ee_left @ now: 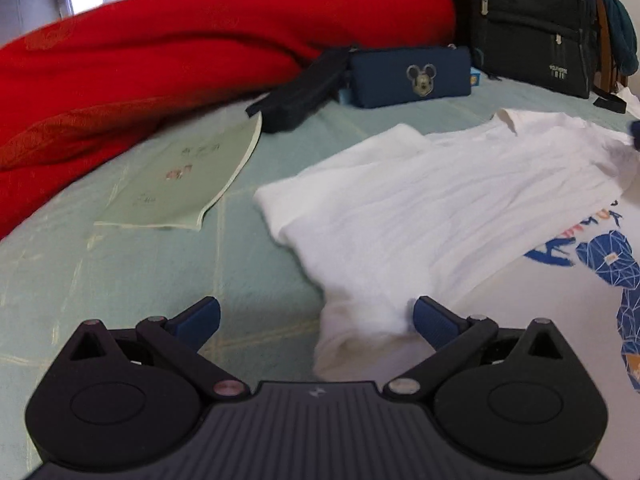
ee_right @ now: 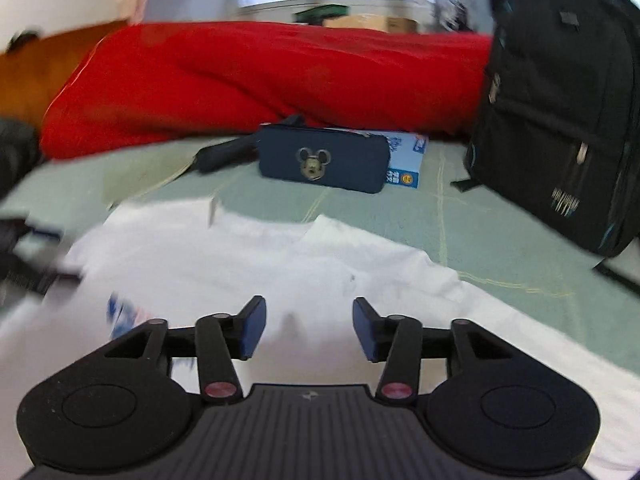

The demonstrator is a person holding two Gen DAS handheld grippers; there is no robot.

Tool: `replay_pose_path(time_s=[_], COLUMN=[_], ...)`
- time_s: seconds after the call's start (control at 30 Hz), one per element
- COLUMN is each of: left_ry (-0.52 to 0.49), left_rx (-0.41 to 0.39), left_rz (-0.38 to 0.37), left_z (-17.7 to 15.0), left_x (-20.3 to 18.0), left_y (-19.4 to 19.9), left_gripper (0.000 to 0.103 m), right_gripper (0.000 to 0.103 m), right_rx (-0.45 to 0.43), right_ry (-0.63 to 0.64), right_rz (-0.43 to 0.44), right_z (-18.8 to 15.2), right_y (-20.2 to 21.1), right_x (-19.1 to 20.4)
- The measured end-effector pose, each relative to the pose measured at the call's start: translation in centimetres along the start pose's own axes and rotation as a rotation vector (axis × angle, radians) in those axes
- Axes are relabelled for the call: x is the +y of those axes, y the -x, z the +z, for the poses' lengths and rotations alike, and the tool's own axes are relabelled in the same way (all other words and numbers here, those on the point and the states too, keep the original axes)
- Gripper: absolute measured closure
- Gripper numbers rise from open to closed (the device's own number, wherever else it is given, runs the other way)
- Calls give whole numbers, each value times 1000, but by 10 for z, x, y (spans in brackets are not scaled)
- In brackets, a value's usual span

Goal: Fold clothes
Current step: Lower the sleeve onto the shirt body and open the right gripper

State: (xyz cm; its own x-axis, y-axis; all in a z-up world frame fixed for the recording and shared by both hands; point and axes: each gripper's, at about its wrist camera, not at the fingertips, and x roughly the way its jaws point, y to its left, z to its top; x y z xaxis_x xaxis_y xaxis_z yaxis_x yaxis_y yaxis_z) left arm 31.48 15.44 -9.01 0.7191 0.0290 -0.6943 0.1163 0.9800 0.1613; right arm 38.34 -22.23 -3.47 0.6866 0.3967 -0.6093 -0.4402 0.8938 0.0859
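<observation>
White T-shirt [ee_left: 420, 200] on bed [ee_left: 120, 280]: thin, limp, light, will sag; pinch at hem edge; left gripper [ee_left: 316, 320] spread wide, right gripper [ee_right: 309, 330] parted, both empty.

L gripper [ee_left: 316, 316] blk | blue pads | R gripper [ee_right: 309, 324] same

Right gripper [ee_right: 309, 326] hovering over white T-shirt [ee_right: 224, 256], jaws standing apart, nothing between them. T-shirt lying on pale green bedcover [ee_right: 472, 240]. Navy pouch [ee_right: 324, 164] with mouse emblem sitting beyond, red blanket [ee_right: 256, 80] behind, black backpack [ee_right: 560, 120] leaning at right.
</observation>
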Motion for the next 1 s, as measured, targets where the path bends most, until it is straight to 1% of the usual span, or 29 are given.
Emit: replay_pose_path(time_s=[0.07,0.1,0.13,0.17,0.2,0.23,0.27,0.3,0.33,0.37,0.4,0.43,0.47,0.53,0.6,0.67,0.73,0.8,0.83,0.87,0.9,0.93,1.0], left_ry=[-21,-28,-37,-47,-57,-67,-85,-105,-123,-135,-137,-136,-135,-112,-72,-17,114,164,182,188,189,190,188], left_rx=[-2,-2,1,5,8,9,-1,-31,-66,-101,-127,-141,-153,-138,-102,-36,12,4,-4,-22,-43,-65,-63], left_rz=[9,14,14,13,17,24,37,39,36,20,-5,-44,-89,-168,-183,-139,-150,-143,-136,-145,-169,-196,-260], left_z=[1,1,0,0,1,2,5,10,15,22,29,34,40,44,38,24,7,6,7,12,20,28,44], left_x=[-2,-3,-2,-2,-1,0,-1,-3,-5,-9,-13,-18,-24,-31,-28,-15,10,28,36,40,41,40,30], left_y=[1,1,2,3,5,8,12,18,23,27,29,26,23,7,-9,-22,-24,-12,-6,1,5,8,-1], left_gripper=[0,0,0,0,0,1,1,1,1,1,1,1,1,1,1,1,1,3,3,2,2,2,2], right_gripper=[49,53,65,68,69,67,62,46,41,41,41,41,41,41,41,41,41,40,36,32,28,27,26], right_rx=[36,69,68,41,26,19,7,-6,-19,-33,-39,-36,-32,-24,-16,-8,0,8,12,16,20,19,17], right_ry=[-59,-79,-98,-130,-176,-220,-220,-216,-186,-155,-126,-121,-118,-112,-106,-100,-94,-88,-85,-81,-78,-85,-100], right_rz=[-29,-77,-84,-70,-54,-37,-44,-52,-55,-57,-35,-32,-31,-28,-26,-24,-21,-19,-18,-17,-16,-10,3], right_z=[-2,-8,-15,-20,-23,-22,-19,-16,-12,-8,-3,-4,-6,-10,-13,-16,-20,-23,-25,-26,-28,-30,-35], right_y=[-24,-35,-37,-33,-26,-19,-12,-5,-2,0,0,1,2,6,9,12,15,18,19,21,23,25,31], right_x=[-9,-17,-25,-32,-39,-43,-40,-37,-30,-22,-12,-10,-9,-7,-5,-3,-1,1,2,3,4,5,7])
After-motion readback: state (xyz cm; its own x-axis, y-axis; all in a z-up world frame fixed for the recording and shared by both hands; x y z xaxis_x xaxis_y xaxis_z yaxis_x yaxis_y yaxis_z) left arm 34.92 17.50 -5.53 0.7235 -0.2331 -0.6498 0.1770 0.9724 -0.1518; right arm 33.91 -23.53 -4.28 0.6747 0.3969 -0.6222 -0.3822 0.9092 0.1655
